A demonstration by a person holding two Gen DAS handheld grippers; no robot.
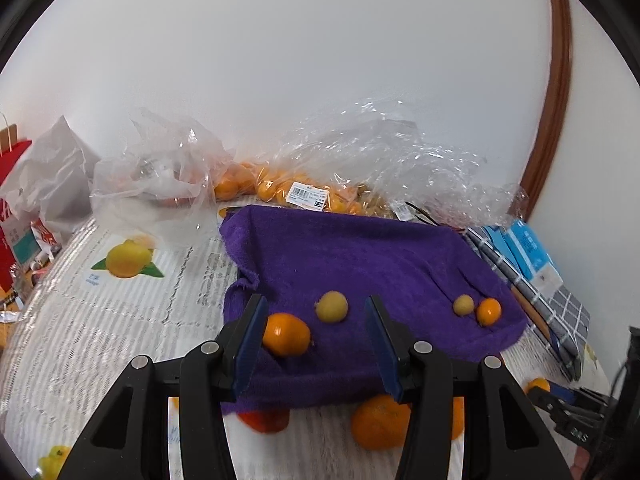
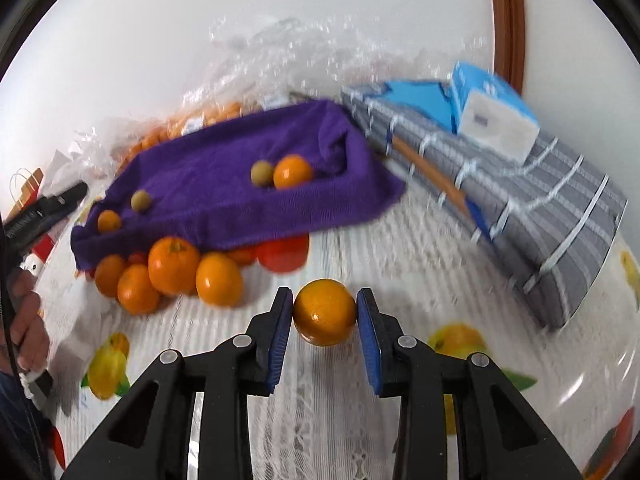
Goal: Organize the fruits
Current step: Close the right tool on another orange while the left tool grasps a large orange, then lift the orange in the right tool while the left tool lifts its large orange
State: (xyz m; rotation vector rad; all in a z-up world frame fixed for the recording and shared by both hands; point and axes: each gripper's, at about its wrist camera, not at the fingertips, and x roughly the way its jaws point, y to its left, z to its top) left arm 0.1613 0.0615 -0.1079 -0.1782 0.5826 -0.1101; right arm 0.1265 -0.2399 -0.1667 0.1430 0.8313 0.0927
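The right gripper is clamped on a small round orange fruit; both blue pads press its sides, and the fruit sits between the fingertips, above the white lace-patterned tablecloth. Beyond it, to the left, a pile of round oranges lies on the tablecloth, touching the front edge of a purple terry towel. A darker reddish-orange fruit is partly tucked under that edge. On the towel rest a small orange fruit touching a small pale yellow-green fruit, and further left another such pair, a little apart. To the right lies a folded grey checked cloth with a blue and white packet on top.

The left gripper has its jaws apart over the towel. A small orange fruit lies on the towel just beside the left pad; I cannot tell if it touches the pad. A pale yellow-green fruit lies between the fingers, further away, touching neither. Behind the towel is a crumpled clear plastic bag with many small orange fruits.
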